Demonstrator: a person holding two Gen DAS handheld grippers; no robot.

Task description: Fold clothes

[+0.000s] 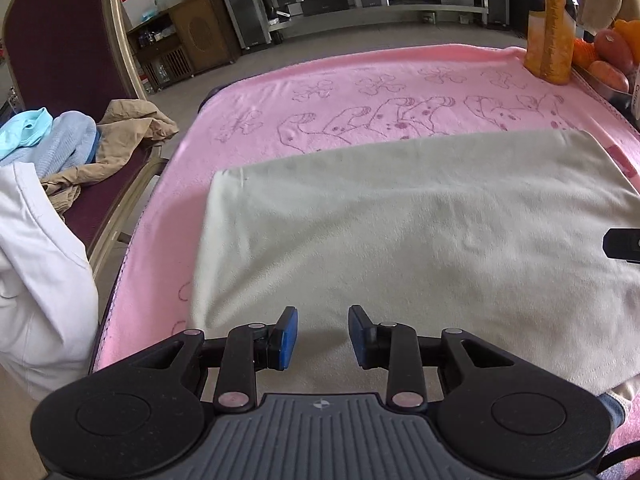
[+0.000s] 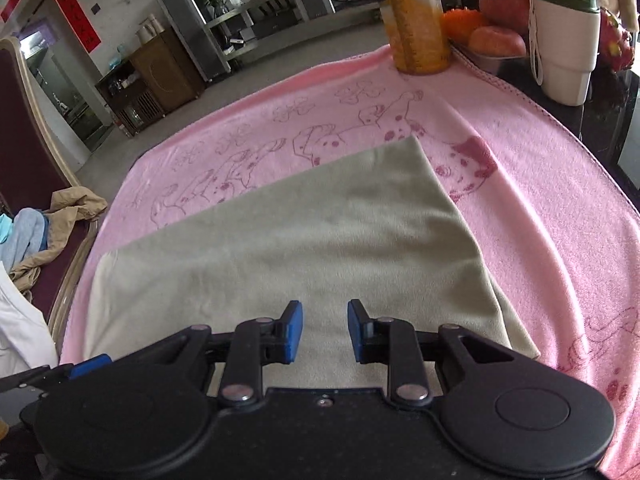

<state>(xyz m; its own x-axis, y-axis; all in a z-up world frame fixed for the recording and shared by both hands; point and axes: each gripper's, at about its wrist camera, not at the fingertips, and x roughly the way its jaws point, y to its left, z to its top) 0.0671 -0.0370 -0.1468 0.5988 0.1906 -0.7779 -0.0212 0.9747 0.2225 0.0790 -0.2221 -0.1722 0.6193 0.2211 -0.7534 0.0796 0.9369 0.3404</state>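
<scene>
A pale grey-green garment (image 1: pixel 412 232) is lying flat on a pink blanket (image 1: pixel 360 92) printed with darker pink outlines; in the left wrist view it is filling the middle of the frame, its far edge running from nine o'clock toward two o'clock; in the right wrist view its far corner is pointing toward one o'clock. The left gripper (image 1: pixel 322 338) is hovering over the near edge of the garment at six o'clock, its blue pads standing apart with cloth showing in the gap, gripping nothing; the right gripper (image 2: pixel 325 332) is sitting likewise at six o'clock, jaws parted and holding nothing. At nine o'clock a maroon chair (image 1: pixel 60 40) is carrying a heap of blue and tan clothes (image 1: pixel 80 140); at one o'clock a yellow container (image 2: pixel 416 20) is standing on the blanket beside a tray of fruit (image 2: pixel 496 20) and a white cup (image 2: pixel 564 44).
</scene>
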